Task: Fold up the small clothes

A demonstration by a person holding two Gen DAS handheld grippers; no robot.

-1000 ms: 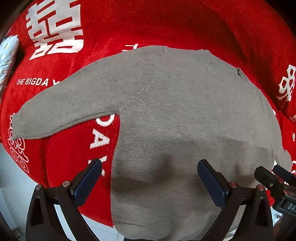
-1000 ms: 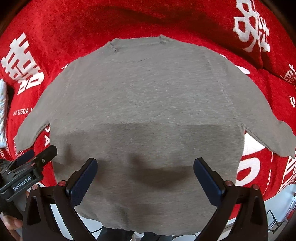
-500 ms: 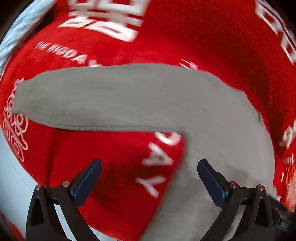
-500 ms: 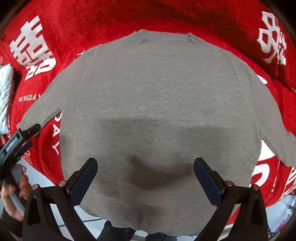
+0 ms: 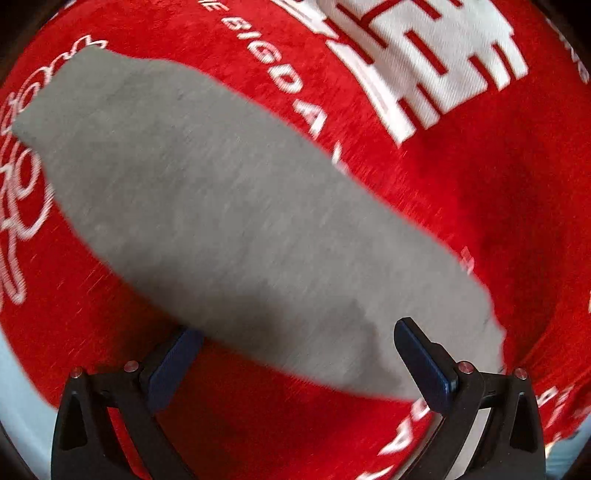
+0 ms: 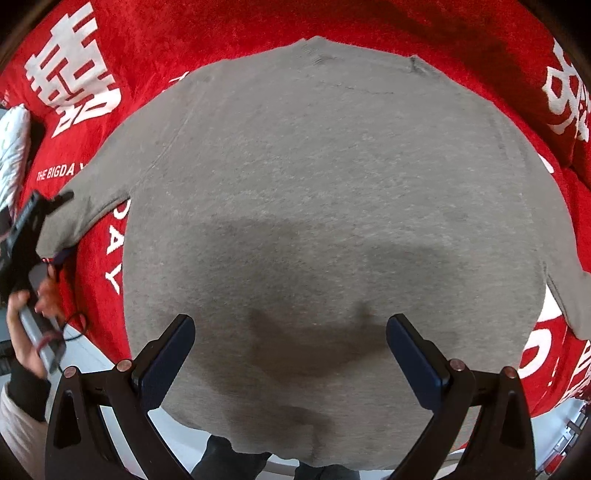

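A grey long-sleeved top (image 6: 332, 221) lies flat on a red blanket (image 6: 369, 22), neckline at the far side, hem hanging over the near edge. My right gripper (image 6: 290, 354) is open and hovers above the lower body of the top. My left gripper (image 5: 295, 358) is open and sits over the top's left sleeve (image 5: 207, 206), which runs diagonally across its view. In the right wrist view the left gripper (image 6: 26, 229) shows at the left edge by the sleeve's cuff, held by a hand.
The red blanket (image 5: 480, 206) has white printed characters (image 5: 424, 55) and lettering. A white patterned cloth (image 6: 13, 155) lies at the far left. Pale floor (image 6: 88, 354) shows below the blanket's near edge.
My left gripper has swung left from the top's body onto the left sleeve and come closer to it. My right gripper has shifted a little over the body. Both stay open.
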